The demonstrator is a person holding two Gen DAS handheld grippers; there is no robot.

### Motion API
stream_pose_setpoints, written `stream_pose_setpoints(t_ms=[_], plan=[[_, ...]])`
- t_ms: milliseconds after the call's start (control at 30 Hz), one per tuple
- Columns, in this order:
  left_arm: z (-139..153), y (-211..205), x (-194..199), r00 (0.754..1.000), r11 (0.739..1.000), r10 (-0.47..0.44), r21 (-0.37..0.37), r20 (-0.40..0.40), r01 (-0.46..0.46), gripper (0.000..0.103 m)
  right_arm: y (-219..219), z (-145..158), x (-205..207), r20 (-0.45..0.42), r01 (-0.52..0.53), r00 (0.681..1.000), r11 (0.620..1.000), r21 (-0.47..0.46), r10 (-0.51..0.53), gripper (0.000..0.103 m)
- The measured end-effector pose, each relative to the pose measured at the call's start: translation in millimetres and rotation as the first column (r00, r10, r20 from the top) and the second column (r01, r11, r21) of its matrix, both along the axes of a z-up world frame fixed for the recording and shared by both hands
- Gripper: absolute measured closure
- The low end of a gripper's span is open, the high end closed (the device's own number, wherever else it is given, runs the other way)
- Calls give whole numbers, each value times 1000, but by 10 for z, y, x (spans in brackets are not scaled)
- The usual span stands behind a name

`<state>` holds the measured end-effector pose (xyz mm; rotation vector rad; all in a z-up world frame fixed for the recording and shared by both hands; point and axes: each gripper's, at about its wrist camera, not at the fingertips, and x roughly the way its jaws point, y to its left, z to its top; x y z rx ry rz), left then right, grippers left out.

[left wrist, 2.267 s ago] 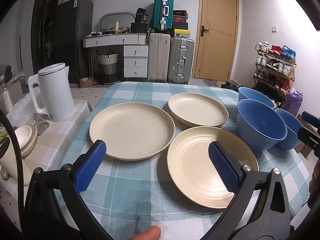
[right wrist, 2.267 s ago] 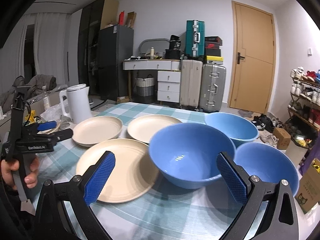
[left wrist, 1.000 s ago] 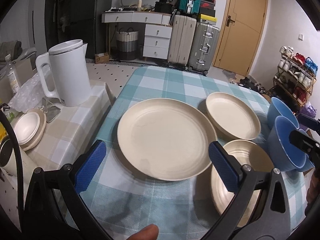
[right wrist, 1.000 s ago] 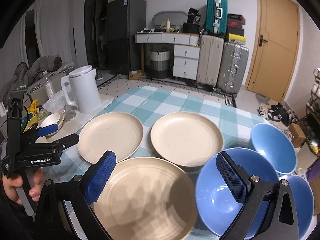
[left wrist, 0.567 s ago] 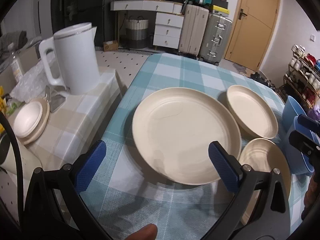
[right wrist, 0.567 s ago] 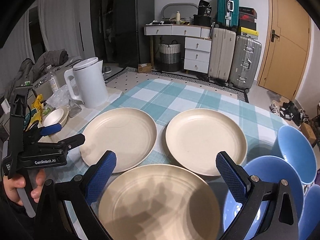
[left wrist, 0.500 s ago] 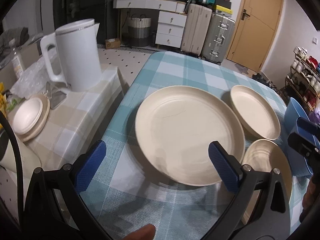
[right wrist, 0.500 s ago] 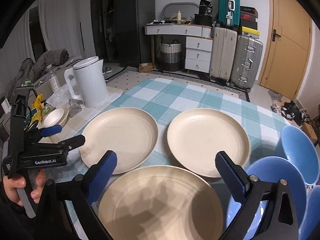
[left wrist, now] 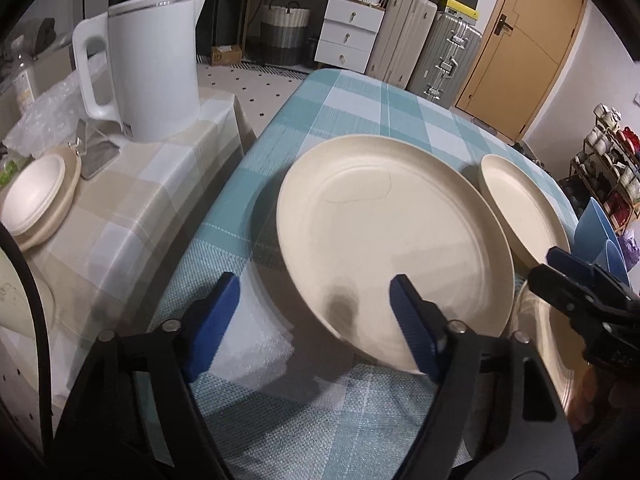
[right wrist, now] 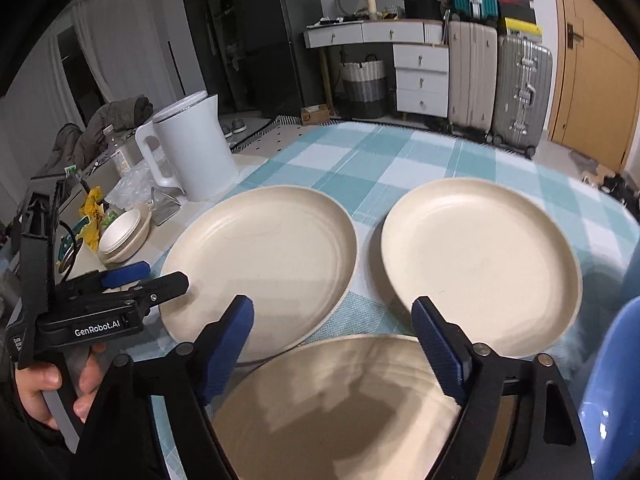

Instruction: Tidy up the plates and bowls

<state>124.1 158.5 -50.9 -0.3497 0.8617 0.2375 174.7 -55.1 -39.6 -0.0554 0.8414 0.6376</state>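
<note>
Left wrist view: the left claw (left wrist: 310, 316) hangs over the near-left edge of the big cream plate (left wrist: 392, 248) on the checked desk (left wrist: 360, 120). Its jaws have just been closing but stay released: the right blue pad lies over the plate's near rim, the left pad over bare cloth, and neither pad visibly presses the rim. Whether the right pad touches the plate cannot be told. Only this view shows the small white dishes (left wrist: 34, 196) up close on the beige side surface beside the white kettle (left wrist: 152, 64). A second plate (left wrist: 520, 208) lies far right; a third plate (left wrist: 548, 344) is mostly hidden behind the right claw (left wrist: 576, 280), and the blue bowls (left wrist: 600, 228) are cut to slivers at the right edge.

Right wrist view: all 3 plates show here. The right claw (right wrist: 332, 332) hovers over the far rim of the nearest plate (right wrist: 340, 412), jaws just narrowed yet released, with the rim between the pads and no pad pressing it. The big cream plate (right wrist: 264, 256) lies far left, the second plate (right wrist: 480, 264) far right, near but apart. A hand (right wrist: 52, 384) holds the left claw (right wrist: 156, 276) at the big plate's left rim. 1 blue bowl (right wrist: 612, 392) is cut off at the right.
</note>
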Motion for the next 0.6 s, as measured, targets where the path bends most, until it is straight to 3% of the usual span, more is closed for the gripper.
stream_pose_setpoints(t_ms=[267, 600], plan=[[-65, -7, 22, 1000, 1000, 0, -6, -20, 0, 46, 83, -172, 187, -62, 7, 998, 1000, 29, -5, 43], [-57, -52, 14, 1000, 1000, -11, 17, -22, 12, 71, 136, -282, 333, -101, 21, 995, 999, 45, -16, 62]])
